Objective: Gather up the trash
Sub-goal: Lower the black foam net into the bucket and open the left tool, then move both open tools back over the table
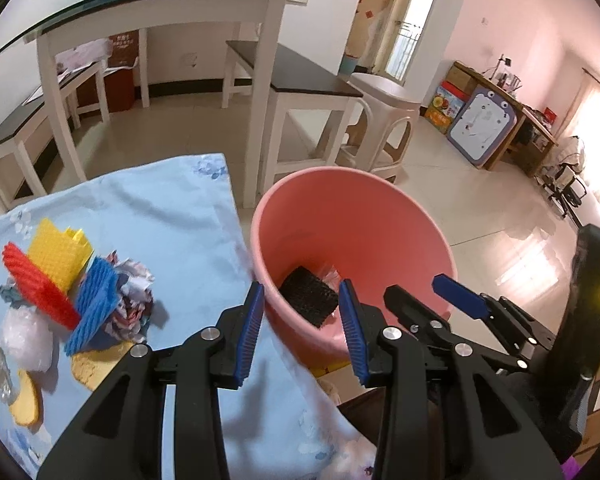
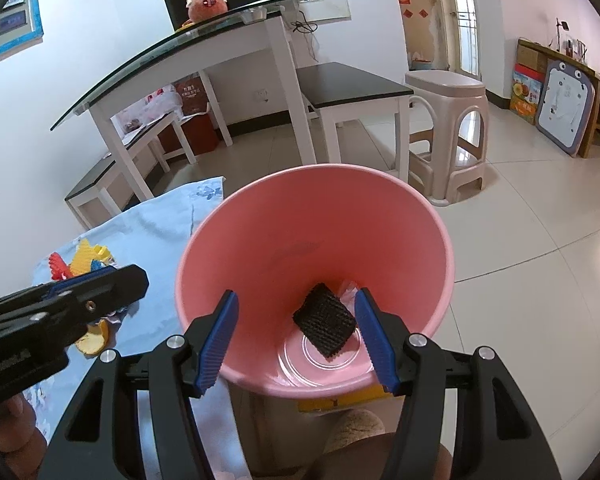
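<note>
Both sets of jaws I'm running stand spread wide with nothing between them. My right gripper (image 2: pixel 296 336) hangs over the mouth of the pink bucket (image 2: pixel 416 204), and a black ribbed pad (image 2: pixel 325 326) lies at the bottom of it. My left gripper (image 1: pixel 302 330) sits just beside the bucket's rim, over the edge of the light blue cloth (image 1: pixel 172 216). Farther left on that cloth I see the remaining trash in a heap: a red pad (image 1: pixel 36 286), a yellow pad (image 1: pixel 58 256), a blue pad (image 1: pixel 94 304), crumpled paper (image 1: pixel 134 300) and orange peel (image 1: pixel 26 400).
</note>
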{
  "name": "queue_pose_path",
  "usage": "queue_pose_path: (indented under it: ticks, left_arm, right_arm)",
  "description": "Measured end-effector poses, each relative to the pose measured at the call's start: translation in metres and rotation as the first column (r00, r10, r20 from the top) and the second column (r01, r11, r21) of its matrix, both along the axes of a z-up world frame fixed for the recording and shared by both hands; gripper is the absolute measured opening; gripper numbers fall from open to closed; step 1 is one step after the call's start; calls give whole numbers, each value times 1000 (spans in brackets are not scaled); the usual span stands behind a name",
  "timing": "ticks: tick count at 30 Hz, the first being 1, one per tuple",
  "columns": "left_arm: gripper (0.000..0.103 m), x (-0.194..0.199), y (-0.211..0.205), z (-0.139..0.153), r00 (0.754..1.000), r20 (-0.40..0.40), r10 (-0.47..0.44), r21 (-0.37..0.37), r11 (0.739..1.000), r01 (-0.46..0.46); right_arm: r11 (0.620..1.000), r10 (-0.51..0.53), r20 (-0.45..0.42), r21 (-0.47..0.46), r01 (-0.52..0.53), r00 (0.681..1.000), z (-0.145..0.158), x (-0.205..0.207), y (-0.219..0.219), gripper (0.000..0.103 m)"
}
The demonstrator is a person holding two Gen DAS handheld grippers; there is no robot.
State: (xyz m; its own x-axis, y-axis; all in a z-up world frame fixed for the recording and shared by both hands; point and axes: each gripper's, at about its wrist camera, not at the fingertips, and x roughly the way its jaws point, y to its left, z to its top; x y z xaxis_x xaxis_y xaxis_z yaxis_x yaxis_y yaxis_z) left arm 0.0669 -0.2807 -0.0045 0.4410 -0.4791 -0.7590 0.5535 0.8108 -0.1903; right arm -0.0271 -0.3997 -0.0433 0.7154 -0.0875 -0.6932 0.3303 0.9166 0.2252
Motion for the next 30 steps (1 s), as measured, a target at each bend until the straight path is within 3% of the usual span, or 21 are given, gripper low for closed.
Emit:
queue_pose_path:
  ticks: [14, 30]
  left_arm:
    - [39, -18, 25, 4, 998, 31, 61, 40, 997, -63]
    - [39, -26, 91, 6, 982, 52, 180, 64, 981, -183]
  right_arm:
    - [999, 33, 30, -8, -33, 999, 12, -9, 25, 60]
    - [991, 132, 83, -2, -132, 988, 27, -8, 74, 60]
